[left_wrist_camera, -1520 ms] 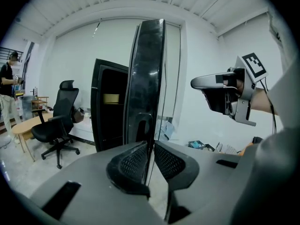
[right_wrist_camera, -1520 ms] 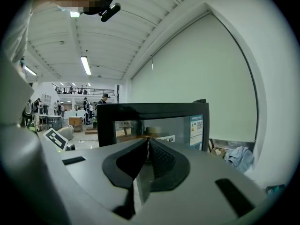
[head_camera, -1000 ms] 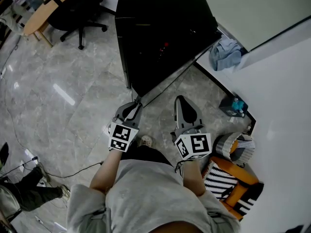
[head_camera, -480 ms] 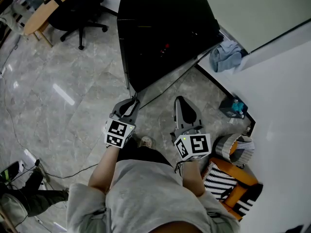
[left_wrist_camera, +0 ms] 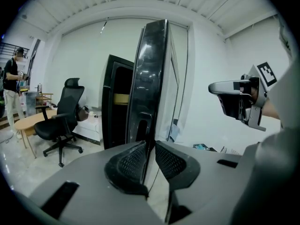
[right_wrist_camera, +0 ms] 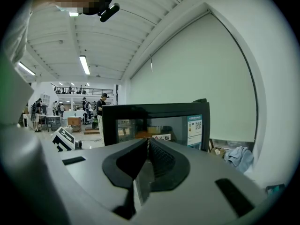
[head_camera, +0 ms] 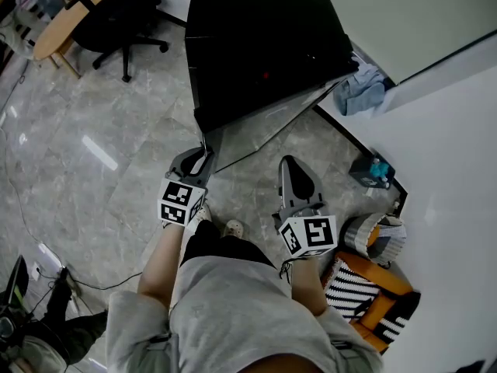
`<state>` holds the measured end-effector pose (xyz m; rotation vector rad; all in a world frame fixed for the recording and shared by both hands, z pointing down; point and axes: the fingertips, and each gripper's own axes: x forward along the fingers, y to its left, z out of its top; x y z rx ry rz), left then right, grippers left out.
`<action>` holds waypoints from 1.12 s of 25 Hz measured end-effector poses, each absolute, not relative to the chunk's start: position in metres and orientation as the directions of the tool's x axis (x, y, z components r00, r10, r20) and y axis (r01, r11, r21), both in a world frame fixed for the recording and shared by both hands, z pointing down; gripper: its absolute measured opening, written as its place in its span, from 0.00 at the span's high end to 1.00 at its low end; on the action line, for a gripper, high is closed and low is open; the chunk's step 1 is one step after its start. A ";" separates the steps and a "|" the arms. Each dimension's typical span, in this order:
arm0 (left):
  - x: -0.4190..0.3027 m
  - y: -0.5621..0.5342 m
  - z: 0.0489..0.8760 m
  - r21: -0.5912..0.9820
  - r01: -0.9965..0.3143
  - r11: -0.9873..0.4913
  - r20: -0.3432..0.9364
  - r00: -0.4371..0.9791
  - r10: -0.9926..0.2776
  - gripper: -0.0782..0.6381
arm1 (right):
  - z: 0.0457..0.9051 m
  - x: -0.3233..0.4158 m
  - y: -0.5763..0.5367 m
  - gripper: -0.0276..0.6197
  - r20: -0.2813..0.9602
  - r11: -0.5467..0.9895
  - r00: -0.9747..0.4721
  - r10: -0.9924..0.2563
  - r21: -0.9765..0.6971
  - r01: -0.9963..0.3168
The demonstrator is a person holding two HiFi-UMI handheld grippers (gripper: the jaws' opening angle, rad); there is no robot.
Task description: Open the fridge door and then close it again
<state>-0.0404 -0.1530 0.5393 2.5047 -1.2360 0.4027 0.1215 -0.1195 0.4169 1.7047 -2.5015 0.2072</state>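
Fridge door (head_camera: 260,127) stood wider than a second before: its free edge had swung out from the fridge (head_camera: 264,37) toward the person, and a wedge of floor (head_camera: 116,154) showed behind it. Left gripper (head_camera: 204,155) had drawn back to the left with it. Its jaws had just been opening; they stood a little apart with the door's edge in the gap, pads apparently not pressing. Judged: opening half about done, with release or a change of hold before the push shut.

Right gripper (head_camera: 289,162) hung in front of the fridge, clear of the door, jaws together on nothing.

Materials: fridge a tall black box, glossy casing. Door a thin flat slab with a glass front that mirrored the floor, and a long recessed slot in its dark edge. Jaw pads dark and ribbed. Floor polished grey stone, slick-looking.
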 end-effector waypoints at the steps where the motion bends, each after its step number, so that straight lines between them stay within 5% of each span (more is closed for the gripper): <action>1: -0.043 -0.157 0.540 0.155 -0.803 -0.576 0.385 0.586 -0.713 0.79 | 0.417 0.121 -0.121 0.92 0.166 0.359 -0.362 -0.917 -0.051 -0.932; 28: -0.079 -0.261 0.543 0.120 -0.776 -0.619 0.402 0.608 -0.684 0.78 | 0.424 0.106 -0.169 0.92 0.194 0.299 -0.301 -0.934 -0.039 -0.953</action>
